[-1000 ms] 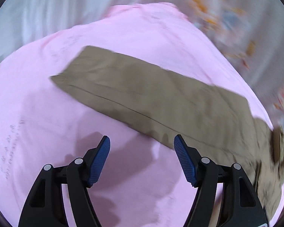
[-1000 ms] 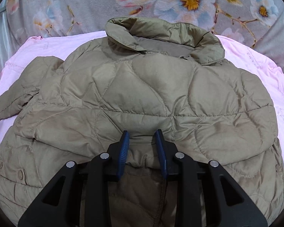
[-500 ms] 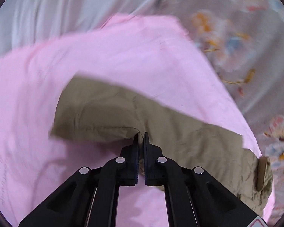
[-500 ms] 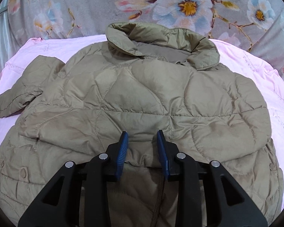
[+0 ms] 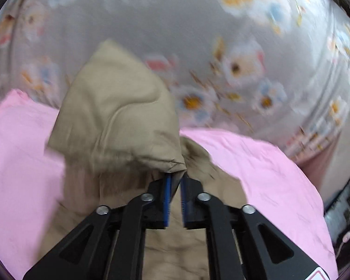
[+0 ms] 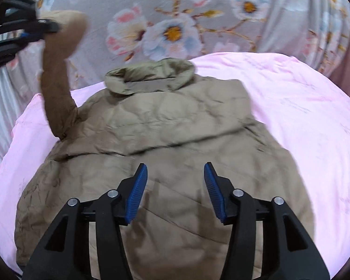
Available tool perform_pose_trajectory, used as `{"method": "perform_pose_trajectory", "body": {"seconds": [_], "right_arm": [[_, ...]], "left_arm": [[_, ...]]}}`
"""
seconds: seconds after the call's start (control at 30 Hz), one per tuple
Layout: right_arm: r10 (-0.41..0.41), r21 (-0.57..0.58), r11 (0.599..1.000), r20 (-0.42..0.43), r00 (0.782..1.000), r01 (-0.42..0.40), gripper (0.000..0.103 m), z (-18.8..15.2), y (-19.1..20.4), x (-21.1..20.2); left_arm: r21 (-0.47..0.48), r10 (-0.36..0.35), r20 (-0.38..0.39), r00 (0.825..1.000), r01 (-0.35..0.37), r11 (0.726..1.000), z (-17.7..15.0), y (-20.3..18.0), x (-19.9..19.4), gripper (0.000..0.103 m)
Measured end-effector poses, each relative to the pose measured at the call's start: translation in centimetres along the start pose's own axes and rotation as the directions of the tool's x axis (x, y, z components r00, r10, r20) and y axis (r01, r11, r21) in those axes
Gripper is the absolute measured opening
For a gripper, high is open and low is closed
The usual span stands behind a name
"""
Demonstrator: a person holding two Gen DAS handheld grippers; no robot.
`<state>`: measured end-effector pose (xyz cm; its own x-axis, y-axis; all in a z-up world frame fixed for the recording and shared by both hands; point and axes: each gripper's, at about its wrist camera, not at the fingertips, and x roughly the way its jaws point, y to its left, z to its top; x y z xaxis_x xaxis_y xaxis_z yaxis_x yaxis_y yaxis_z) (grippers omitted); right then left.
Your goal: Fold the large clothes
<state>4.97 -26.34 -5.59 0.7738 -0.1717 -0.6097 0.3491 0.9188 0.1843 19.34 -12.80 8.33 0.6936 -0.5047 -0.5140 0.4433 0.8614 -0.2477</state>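
Left gripper (image 5: 175, 182) has jaws narrow, just been opening from full clamp, and the cuff end of the tan quilted jacket sleeve (image 5: 119, 116) sits between the blue pads (image 5: 167, 193) at the tips; whether they press on it, cannot tell. The sleeve drapes up toward 11 o'clock, lifted off the pink bedsheet (image 5: 268, 175); half a second earlier it lay flat on the sheet. In the right wrist view the same sleeve (image 6: 58, 74) stands up at 10 o'clock, with the left gripper (image 6: 51, 26) at its top end.

Right gripper (image 6: 175, 186) has jaws wide, just been opening, nothing between them; earlier they were narrow around a fold at the hem. Beneath lies the tan quilted puffer jacket (image 6: 163, 140), spread flat, collar at 12 o'clock. Grey floral bedcover (image 6: 175, 23) beyond, motion blur.
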Motion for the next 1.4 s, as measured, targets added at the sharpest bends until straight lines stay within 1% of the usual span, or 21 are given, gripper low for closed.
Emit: {"method": "perform_pose_trajectory", "body": {"seconds": [0.03,0.07,0.17,0.23,0.33,0.4,0.47,0.53,0.63,0.73,0.87,0.97,1.0,1.03,1.1,1.13,1.17,1.2,1.3,1.37,1.4], "right_arm": [[-0.012,0.021,1.000,-0.006,1.000,0.012,0.052,-0.1,-1.1,-0.4],[-0.020,0.040,0.999,-0.013,1.000,0.021,0.052,-0.2,-2.2,-0.6],[-0.048,0.068,0.996,-0.024,0.999,0.049,0.052,-0.4,-4.4,-1.2],[-0.043,0.085,0.995,-0.018,0.999,0.044,0.052,-0.2,-5.2,-1.4],[-0.024,0.083,0.996,0.008,1.000,0.024,0.052,1.3,-5.2,-1.4],[-0.023,0.074,0.997,0.017,1.000,0.022,0.055,2.5,-4.8,-1.1],[-0.021,0.081,0.997,0.015,1.000,0.020,0.066,4.0,-4.6,0.1],[-0.024,0.106,0.994,0.016,1.000,0.022,0.067,5.0,-4.7,1.2],[-0.011,0.166,0.986,0.004,1.000,0.010,0.067,6.3,-5.2,2.9],[0.013,0.221,0.975,-0.007,1.000,-0.011,0.067,7.3,-5.7,4.5],[0.003,0.216,0.976,-0.029,1.000,0.003,0.067,8.2,-5.2,6.9],[0.008,0.192,0.981,-0.068,0.998,0.005,0.067,8.4,-4.3,8.8],[0.016,0.183,0.983,-0.084,0.996,-0.001,0.056,8.3,-4.0,9.4],[0.014,0.165,0.986,-0.107,0.994,0.004,0.049,8.3,-3.6,10.0],[-0.007,0.114,0.993,-0.102,0.995,0.019,0.027,8.4,-2.7,10.1],[0.004,0.095,0.995,-0.089,0.996,0.005,0.005,8.7,-2.2,9.7],[0.015,0.082,0.997,-0.064,0.998,-0.010,0.003,9.2,-1.8,8.9],[0.024,0.057,0.998,-0.021,0.999,-0.023,0.002,9.9,-1.2,7.6],[0.036,-0.030,0.999,0.126,0.991,-0.032,0.001,12.0,0.6,3.2],[0.042,-0.050,0.998,0.164,0.986,-0.034,0.001,12.5,0.9,2.1],[0.037,-0.058,0.998,0.151,0.988,-0.029,0.001,12.4,1.0,2.4]], "left_arm": [[-0.015,-0.021,-0.051,0.999,0.020,1.000,-1.7,-1.5,1.6,0.051],[-0.026,-0.008,-0.081,0.997,0.006,1.000,-3.1,-2.5,2.4,0.072],[-0.014,-0.003,-0.135,0.991,0.001,1.000,-6.4,-4.0,3.8,0.071],[0.000,0.010,-0.139,0.990,-0.010,1.000,-6.8,-3.1,3.7,0.071],[-0.014,0.060,-0.101,0.993,-0.062,0.998,-6.2,0.0,2.9,0.071],[-0.035,0.129,-0.089,0.988,-0.133,0.991,-5.8,3.0,2.3,0.071],[-0.067,0.204,-0.102,0.974,-0.211,0.975,-4.9,6.7,2.7,0.071],[-0.131,0.226,-0.130,0.966,-0.242,0.961,-4.2,10.3,3.3,0.071],[-0.262,0.228,-0.189,0.955,-0.273,0.926,-4.0,16.1,4.3,0.071],[-0.437,0.155,-0.224,0.962,-0.242,0.867,-4.9,21.4,5.2,0.069],[-0.605,0.036,-0.229,0.973,-0.171,0.777,-6.3,25.3,6.7,0.069],[-0.667,0.000,-0.239,0.971,-0.164,0.726,-7.0,26.7,7.9,0.068],[-0.674,-0.009,-0.246,0.969,-0.164,0.720,-7.1,26.8,8.4,0.066],[-0.672,-0.013,-0.250,0.968,-0.164,0.722,-7.1,26.7,8.8,0.063],[-0.637,0.016,-0.275,0.961,-0.195,0.746,-6.9,26.3,9.4,0.043],[-0.621,0.027,-0.276,0.961,-0.200,0.758,-6.7,26.1,9.5,0.032],[-0.597,0.053,-0.276,0.960,-0.214,0.773,-6.2,26.0,9.3,0.012],[-0.583,0.058,-0.258,0.964,-0.203,0.787,-5.8,26.0,9.0,0.002],[-0.548,0.072,-0.183,0.981,-0.162,0.821,-3.9,26.0,6.6,0.000],[-0.501,0.115,-0.138,0.984,-0.169,0.849,-3.0,25.6,5.0,0.000],[-0.480,0.133,-0.125,0.983,-0.177,0.859,-2.9,25.4,4.6,0.000]]}}
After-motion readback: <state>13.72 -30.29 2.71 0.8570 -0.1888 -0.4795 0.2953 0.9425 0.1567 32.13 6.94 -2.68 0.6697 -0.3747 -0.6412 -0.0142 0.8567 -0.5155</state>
